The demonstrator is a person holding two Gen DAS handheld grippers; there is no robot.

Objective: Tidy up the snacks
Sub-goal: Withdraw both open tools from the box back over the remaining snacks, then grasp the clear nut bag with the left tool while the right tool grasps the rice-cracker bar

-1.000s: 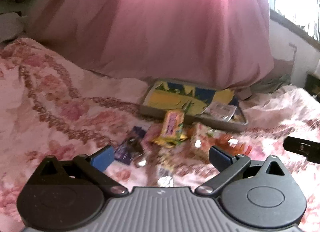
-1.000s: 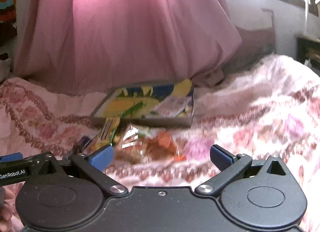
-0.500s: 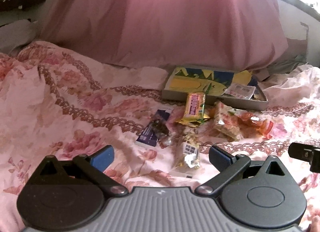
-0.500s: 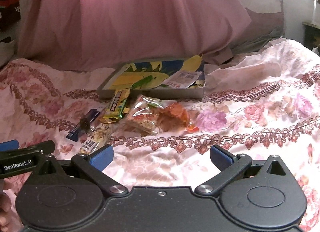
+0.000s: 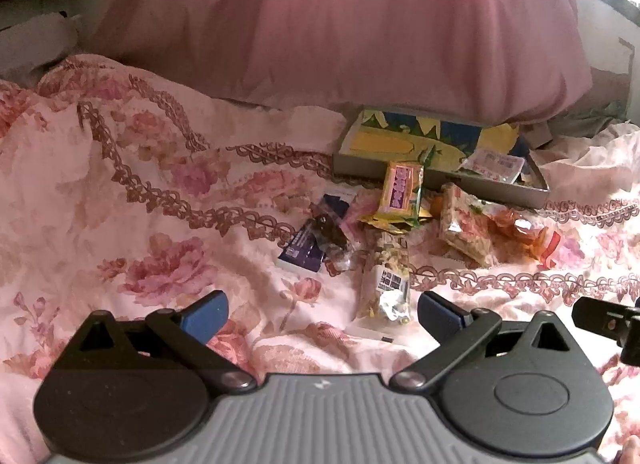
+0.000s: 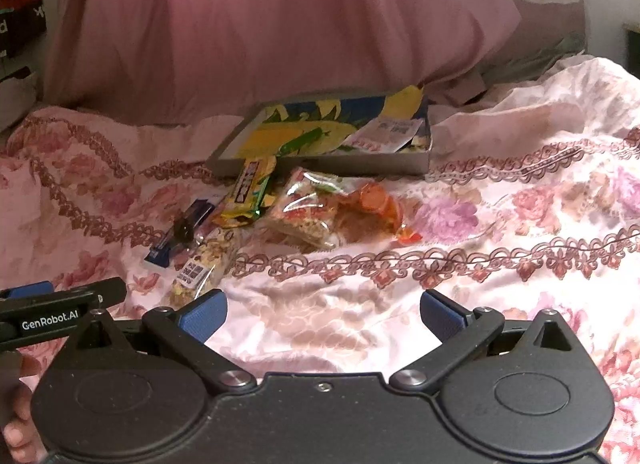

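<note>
Hovering left gripper (image 5: 322, 314) and right gripper (image 6: 323, 314), fingers apart, bare bedspread (image 6: 500, 264) right of snacks (image 6: 316, 207).

Floral bedspread (image 5: 168, 191) (pink) under pink curtain (image 5: 340, 23).

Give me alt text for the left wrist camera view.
The open left gripper hovers empty over a pink floral bedspread, facing a heap of snack packets in front of a shallow tray holding one packet.

Left gripper (image 5: 322, 314) jaws wide apart, snack packets (image 5: 400, 191) heaped before shallow box (image 5: 440, 179), floral bedspread (image 5: 140, 191)
</note>
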